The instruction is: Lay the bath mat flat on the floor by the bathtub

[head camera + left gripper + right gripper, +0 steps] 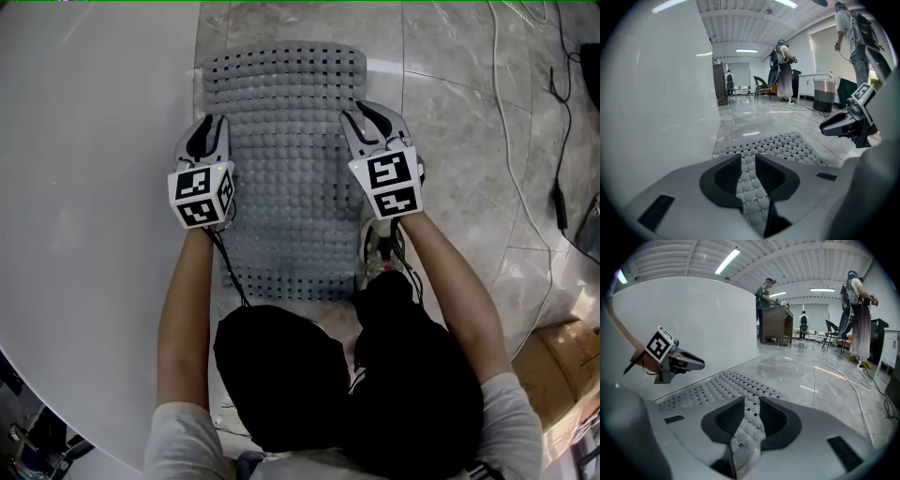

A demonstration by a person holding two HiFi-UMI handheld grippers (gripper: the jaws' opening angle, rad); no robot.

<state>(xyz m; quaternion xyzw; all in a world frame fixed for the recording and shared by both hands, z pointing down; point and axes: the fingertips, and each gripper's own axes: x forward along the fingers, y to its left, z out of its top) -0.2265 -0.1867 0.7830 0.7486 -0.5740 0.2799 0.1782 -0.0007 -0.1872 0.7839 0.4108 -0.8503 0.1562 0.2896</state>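
The grey studded rubber bath mat with square holes (pixel 291 169) lies spread on the glossy marble floor (pixel 459 141), its left edge along the white bathtub wall (pixel 94 187). The left gripper (pixel 214 122) pinches that edge in narrow jaws. The right gripper (pixel 360 112) does likewise on the opposite edge.

Mat (pixel 286 169) on the floor (pixel 459 122), tub (pixel 84 187) along its left, left gripper (pixel 208 127) and right gripper (pixel 362 118) at its side edges

Grey marble-tile floor (pixel 450 112): studded grey bath mat (pixel 281 141) spread beside white bathtub (pixel 94 187); cables (pixel 560 204) trailing at right.
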